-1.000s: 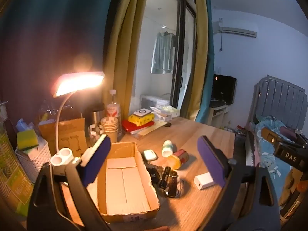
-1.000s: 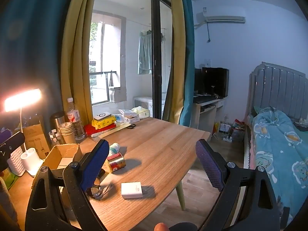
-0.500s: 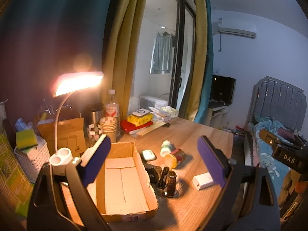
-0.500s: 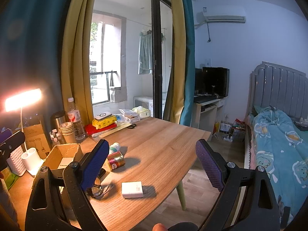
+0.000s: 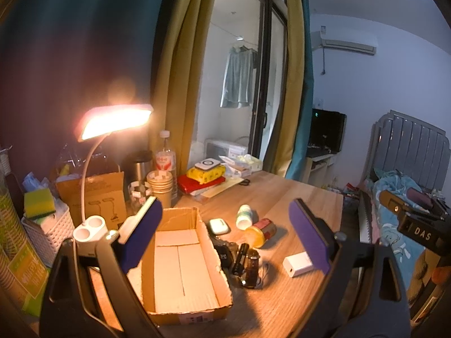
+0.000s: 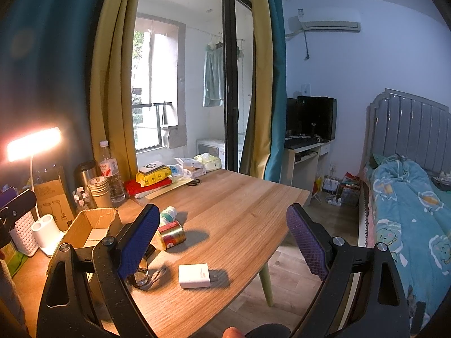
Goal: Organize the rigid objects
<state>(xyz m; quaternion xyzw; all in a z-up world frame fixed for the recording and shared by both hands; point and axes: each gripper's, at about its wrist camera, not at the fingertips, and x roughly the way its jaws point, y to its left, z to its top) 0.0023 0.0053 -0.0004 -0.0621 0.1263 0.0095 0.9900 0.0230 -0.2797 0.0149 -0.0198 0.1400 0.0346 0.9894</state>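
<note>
On the wooden table [image 6: 239, 211], just right of the empty cardboard box [image 5: 180, 256], lie the loose things I judge are meant to go into it: a white charger block [image 6: 194, 275], a yellow-lidded can [image 5: 260, 231] on its side, a white bottle [image 5: 243, 216] also tipped over, a small white case [image 5: 219, 226], and a dark cluster [image 5: 242, 259] hard against the box's right wall, which I cannot identify for certain in the dim light.

From my right gripper [image 6: 222, 242] the charger block sits below and slightly left of the gap between my fingers, its long side running roughly across my line of reach. From my left gripper [image 5: 225, 239] the same block lies down to the right, close under my right finger, while the box opens directly ahead with its long axis running away from me. My right hand looks the nearer to the block and the can; my left is better placed over the box and the dark cluster.

Both grippers are spread wide, pads well apart, holding nothing and touching nothing, raised clear above the tabletop.

Beyond the box stand a lit desk lamp [image 5: 115, 119], a stack of paper cups [image 5: 160, 183], a water bottle [image 5: 165, 157] and a white basket [image 5: 46, 232].
</note>
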